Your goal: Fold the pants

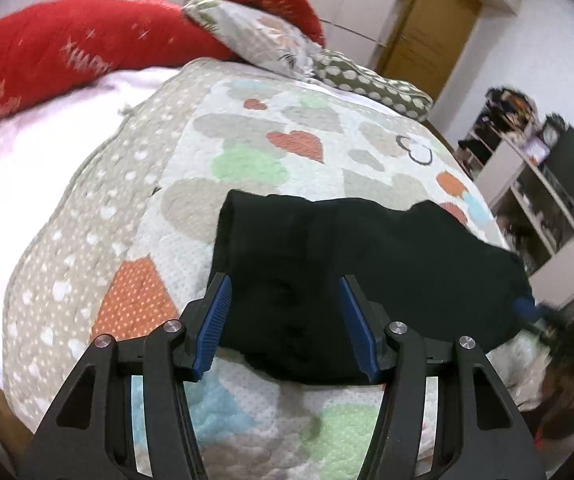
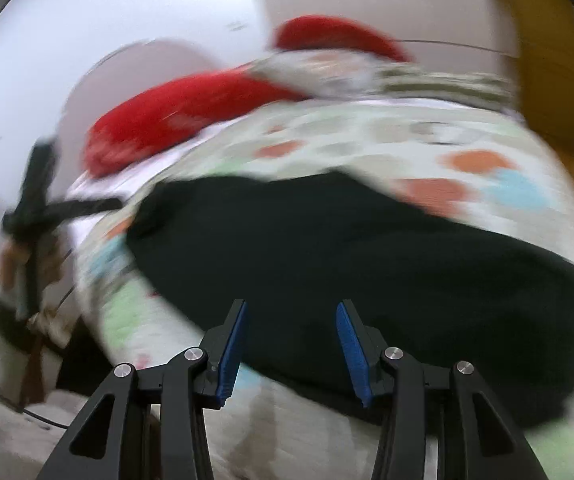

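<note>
The black pants [image 1: 351, 264] lie folded in a wide bundle on a heart-patterned quilt [image 1: 247, 152]. My left gripper [image 1: 285, 280] is open and empty, its blue pads over the near left part of the pants. In the right wrist view, which is motion-blurred, the pants [image 2: 367, 264] stretch across the quilt [image 2: 407, 136]. My right gripper [image 2: 291, 306] is open and empty above their near edge. The other gripper [image 2: 43, 208] shows blurred at the far left. A blue pad tip [image 1: 525, 306] shows at the right end of the pants.
Red pillows [image 1: 67, 48] and a patterned pillow [image 1: 271, 40] lie at the head of the bed. A white sheet [image 1: 27, 168] lies left of the quilt. A shelf unit with clutter [image 1: 527, 160] and a wooden door [image 1: 427, 32] stand to the right.
</note>
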Demonstrator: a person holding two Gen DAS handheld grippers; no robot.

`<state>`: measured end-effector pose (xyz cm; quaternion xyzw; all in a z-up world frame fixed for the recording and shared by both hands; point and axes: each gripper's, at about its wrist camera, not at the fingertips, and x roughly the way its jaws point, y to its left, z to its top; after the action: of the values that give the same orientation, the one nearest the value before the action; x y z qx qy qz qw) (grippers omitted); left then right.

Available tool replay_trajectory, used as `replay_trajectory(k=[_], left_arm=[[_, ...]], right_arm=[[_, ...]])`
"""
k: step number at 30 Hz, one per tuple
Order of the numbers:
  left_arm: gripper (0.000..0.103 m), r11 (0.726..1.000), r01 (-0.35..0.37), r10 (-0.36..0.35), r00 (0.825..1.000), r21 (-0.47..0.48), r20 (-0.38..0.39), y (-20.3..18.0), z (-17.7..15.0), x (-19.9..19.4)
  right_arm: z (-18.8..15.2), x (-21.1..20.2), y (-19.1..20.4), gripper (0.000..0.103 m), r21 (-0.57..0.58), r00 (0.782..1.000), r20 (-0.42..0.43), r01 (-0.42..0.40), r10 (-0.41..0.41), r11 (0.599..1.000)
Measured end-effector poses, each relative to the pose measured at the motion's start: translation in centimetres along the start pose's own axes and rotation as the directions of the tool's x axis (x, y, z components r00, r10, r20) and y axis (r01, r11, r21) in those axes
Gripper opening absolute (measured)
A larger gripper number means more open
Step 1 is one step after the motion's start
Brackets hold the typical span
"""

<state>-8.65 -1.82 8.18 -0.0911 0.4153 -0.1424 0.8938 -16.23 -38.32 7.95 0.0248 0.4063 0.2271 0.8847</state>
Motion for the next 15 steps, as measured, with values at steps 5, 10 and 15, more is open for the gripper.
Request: replay_trajectory(k=[5, 10, 15], left_arm=[[0.055, 1.000, -0.013, 0.012, 0.999, -0.022, -0.034, -0.1, -0.4, 1.5], [0.055, 0.998, -0.009, 0.006, 0.998, -0.060, -0.057, 0.6, -1.0, 2.7], [0.040, 0.998, 0.052, -0.054, 0.998, -0.040, -0.039, 0.2, -0.9, 3.1]], right_arm=[[1.4, 6.2, 8.3, 0.044, -0.166, 0.986, -0.048, -0.163, 0.157, 0.973], [1.8, 10.9, 11.8, 0.044, -0.279, 0.990, -0.083, -0.133, 0.114, 0.951], [3.0, 12.0, 11.1, 0.011, -0.264, 0.992, -0.081, -0.118, 0.100, 0.957]])
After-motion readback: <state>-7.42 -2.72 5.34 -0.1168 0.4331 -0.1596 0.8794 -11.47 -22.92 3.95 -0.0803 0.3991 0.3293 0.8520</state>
